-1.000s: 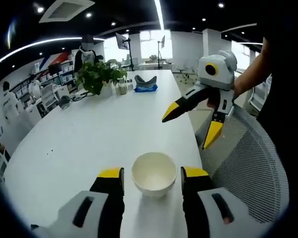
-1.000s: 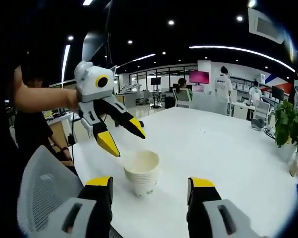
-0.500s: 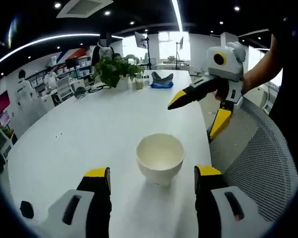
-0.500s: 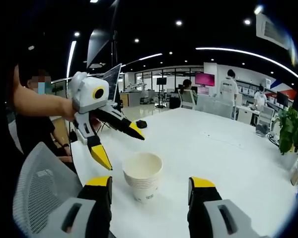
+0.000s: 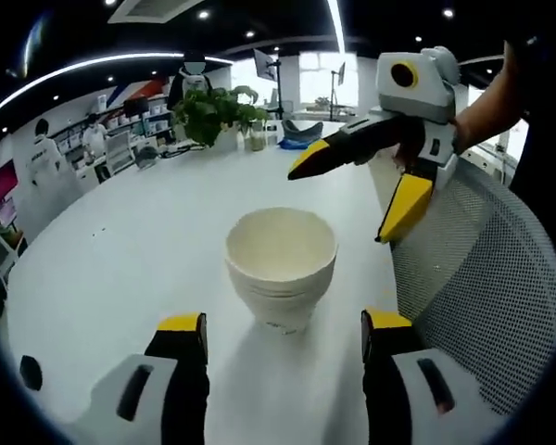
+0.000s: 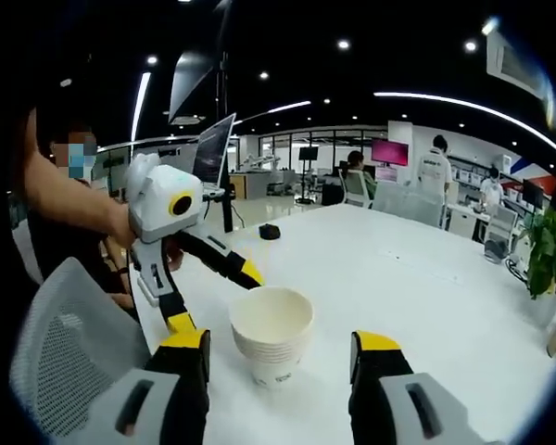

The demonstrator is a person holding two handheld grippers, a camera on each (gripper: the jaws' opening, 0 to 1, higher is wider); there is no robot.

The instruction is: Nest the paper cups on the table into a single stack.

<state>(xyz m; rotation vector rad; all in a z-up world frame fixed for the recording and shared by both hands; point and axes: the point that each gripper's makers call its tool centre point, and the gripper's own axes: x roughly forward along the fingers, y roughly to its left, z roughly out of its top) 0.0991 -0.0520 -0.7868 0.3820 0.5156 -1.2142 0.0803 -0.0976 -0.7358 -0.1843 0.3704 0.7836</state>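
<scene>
Both grippers have drifted in closer to the stack of off-white paper cups [image 5: 281, 268] over the last second, so it looks bigger in each view now, but it's sitting in the same spot on the white desk [image 5: 120, 250], near the edge by the grey mesh chair [image 5: 486, 278]. Left gripper [image 5: 283, 326] has its yellow-tipped jaws spread wide either side of the stack, not touching it. Right gripper [image 6: 280, 346] is the same deal, jaws wide apart and holding nothing. My guess is the nesting is basically done, since I can't spot any loose cups. Stack stands upright, several rims layered tight under the top one, with a small printed mark low on the side.
</scene>
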